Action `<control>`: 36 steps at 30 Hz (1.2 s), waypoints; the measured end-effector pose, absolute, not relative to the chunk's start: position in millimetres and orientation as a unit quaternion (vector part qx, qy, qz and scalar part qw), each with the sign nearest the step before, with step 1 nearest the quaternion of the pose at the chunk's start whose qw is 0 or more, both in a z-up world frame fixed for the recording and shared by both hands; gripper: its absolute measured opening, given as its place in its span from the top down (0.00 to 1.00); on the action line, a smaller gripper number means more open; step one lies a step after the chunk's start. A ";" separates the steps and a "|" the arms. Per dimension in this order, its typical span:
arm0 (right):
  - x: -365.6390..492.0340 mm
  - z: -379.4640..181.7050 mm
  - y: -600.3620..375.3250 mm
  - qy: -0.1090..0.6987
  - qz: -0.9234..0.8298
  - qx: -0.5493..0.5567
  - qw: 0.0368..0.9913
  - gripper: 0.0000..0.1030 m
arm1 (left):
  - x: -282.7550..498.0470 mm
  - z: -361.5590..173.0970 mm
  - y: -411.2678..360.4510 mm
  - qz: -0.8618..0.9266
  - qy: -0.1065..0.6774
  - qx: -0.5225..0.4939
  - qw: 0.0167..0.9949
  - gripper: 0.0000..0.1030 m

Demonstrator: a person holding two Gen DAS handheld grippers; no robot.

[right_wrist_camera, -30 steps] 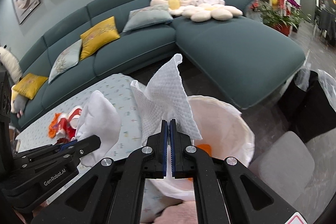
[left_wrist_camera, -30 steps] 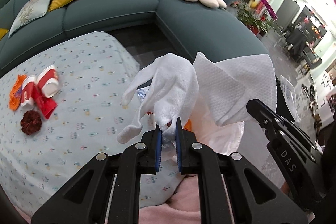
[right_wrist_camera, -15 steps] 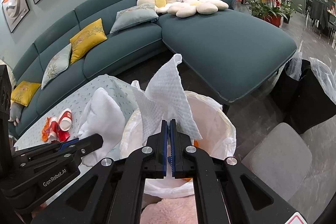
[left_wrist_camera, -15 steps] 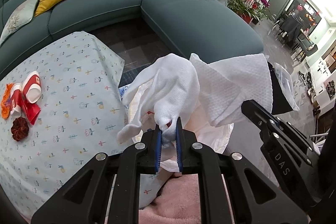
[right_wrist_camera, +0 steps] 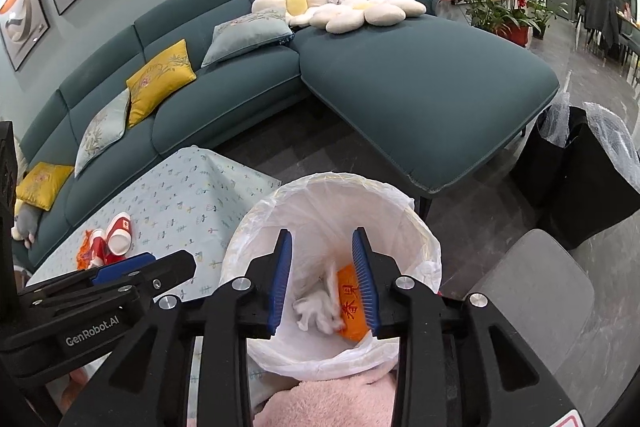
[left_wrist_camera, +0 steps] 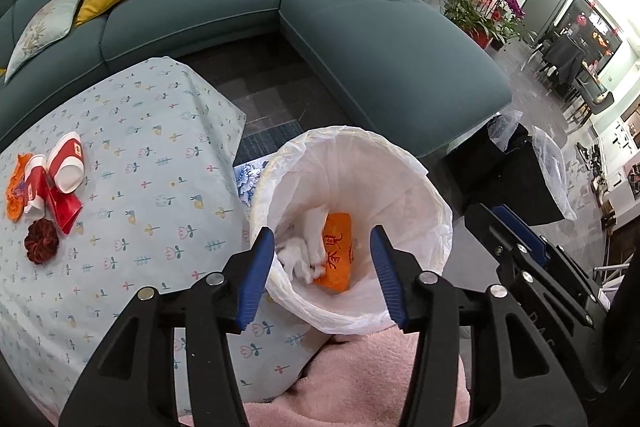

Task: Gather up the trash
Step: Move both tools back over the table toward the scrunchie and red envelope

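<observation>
Both grippers hang over the white plastic-lined waste bin [left_wrist_camera: 424,195], which stands on the floor at the corner of the worktop covered by a pale blue flower-print cloth [left_wrist_camera: 132,195]. The left gripper [left_wrist_camera: 322,275] has its blue-padded jaws wide apart and empty. The right gripper [right_wrist_camera: 322,281] likewise has its jaws apart with nothing between them.

Location of collected trash: the crumpled white paper tissues [left_wrist_camera: 306,251] lie at the bottom of the bin liner, touching an orange packet printed with red characters [left_wrist_camera: 338,255].

Remaining trash, by judgement: a cluster at the far left of the worktop, well apart from the bin. It comprises red-and-white paper cups [left_wrist_camera: 66,163] lying on their sides, a flat red wrapper [left_wrist_camera: 64,205], an orange crumpled scrap [left_wrist_camera: 14,185] and a dark red ruffled round item [left_wrist_camera: 41,241].

Handling notes (judgement):
- Paper cups: light, thin-walled, easily crushed. Close the jaws across the rim or pinch one wall; moderate force suffices.
- Red wrapper and orange scrap: light, limp, possibly slippery. Grip a raised edge or fold, since a flat sheet on cloth gives the jaws little to catch.
- Ruffled item: appears soft and compressible. Grip across its middle.
- The cloth is loose; a low approach risks pinching it together with the trash.
</observation>
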State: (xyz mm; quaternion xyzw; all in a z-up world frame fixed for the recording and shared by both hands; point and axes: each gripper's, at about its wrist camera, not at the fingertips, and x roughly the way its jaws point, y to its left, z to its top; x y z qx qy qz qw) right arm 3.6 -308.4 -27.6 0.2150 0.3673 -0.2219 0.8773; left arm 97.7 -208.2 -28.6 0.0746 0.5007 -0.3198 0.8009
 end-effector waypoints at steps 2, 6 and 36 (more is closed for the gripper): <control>4.7 -26.6 -307.7 0.368 -0.222 0.213 0.878 0.70 | 98.6 -28.7 -205.6 -0.318 0.502 0.072 0.801 0.54; 7.4 -23.7 -300.5 0.369 -0.216 0.207 0.880 0.68 | 101.1 -27.6 -197.6 -0.310 0.502 0.066 0.805 0.54; 67.1 -1.6 -185.0 0.388 -0.126 0.132 0.903 0.63 | 147.2 -26.1 -45.0 -0.203 0.501 -0.031 0.840 0.54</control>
